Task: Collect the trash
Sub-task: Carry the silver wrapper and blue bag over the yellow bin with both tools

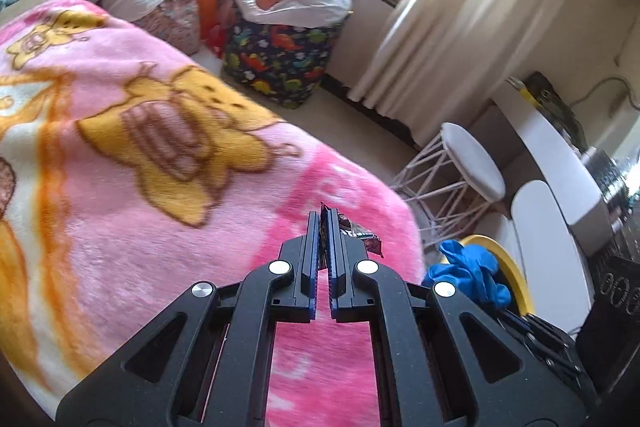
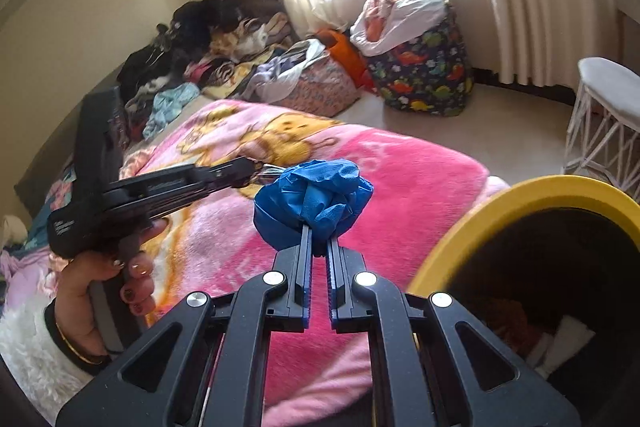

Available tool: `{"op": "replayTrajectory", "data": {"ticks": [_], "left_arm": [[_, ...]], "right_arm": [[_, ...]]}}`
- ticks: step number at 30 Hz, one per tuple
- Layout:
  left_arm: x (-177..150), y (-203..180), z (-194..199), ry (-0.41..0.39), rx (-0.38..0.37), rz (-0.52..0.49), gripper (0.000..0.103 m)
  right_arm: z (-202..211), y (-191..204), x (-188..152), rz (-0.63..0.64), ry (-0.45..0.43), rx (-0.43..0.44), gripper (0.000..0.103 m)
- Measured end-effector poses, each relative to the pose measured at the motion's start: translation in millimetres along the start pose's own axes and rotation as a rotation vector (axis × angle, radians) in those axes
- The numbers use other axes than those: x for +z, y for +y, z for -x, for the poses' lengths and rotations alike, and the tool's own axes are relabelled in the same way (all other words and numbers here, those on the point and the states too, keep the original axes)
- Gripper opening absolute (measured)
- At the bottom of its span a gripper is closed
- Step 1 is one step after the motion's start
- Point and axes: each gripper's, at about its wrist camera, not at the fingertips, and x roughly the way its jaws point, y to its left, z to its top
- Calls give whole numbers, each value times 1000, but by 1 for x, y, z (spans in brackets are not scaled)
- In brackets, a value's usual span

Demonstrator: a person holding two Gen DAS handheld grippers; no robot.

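While both pieces of trash are carried, the transport step is judged to be in hand. The left gripper (image 1: 323, 217) is clamped shut on a dark wrapper (image 1: 358, 233), which projects right of its jaws. The right gripper (image 2: 319, 229) is closed on a crumpled blue glove (image 2: 312, 201), bunched ahead of its tips. A yellow-rimmed bin (image 2: 532, 187) is seen right of the right jaws; release over its mouth is judged next. Only the right view shows the bin's interior and the person's hand (image 2: 102, 291); the wrapper's markings are shown only in the left view.
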Motion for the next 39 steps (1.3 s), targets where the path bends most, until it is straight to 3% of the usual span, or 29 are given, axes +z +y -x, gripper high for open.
{"op": "replayTrajectory", "data": {"ticks": [12, 37, 39], "left_arm": [[-13, -57, 0, 11, -59, -93, 1], [-64, -148, -6, 76, -109, -344, 1], [-69, -153, -9, 86, -115, -357, 1]], "right_arm": [[49, -57, -11, -120, -59, -94, 6], [92, -109, -33, -237, -60, -225, 7], [95, -113, -35, -250, -57, -229, 11]]}}
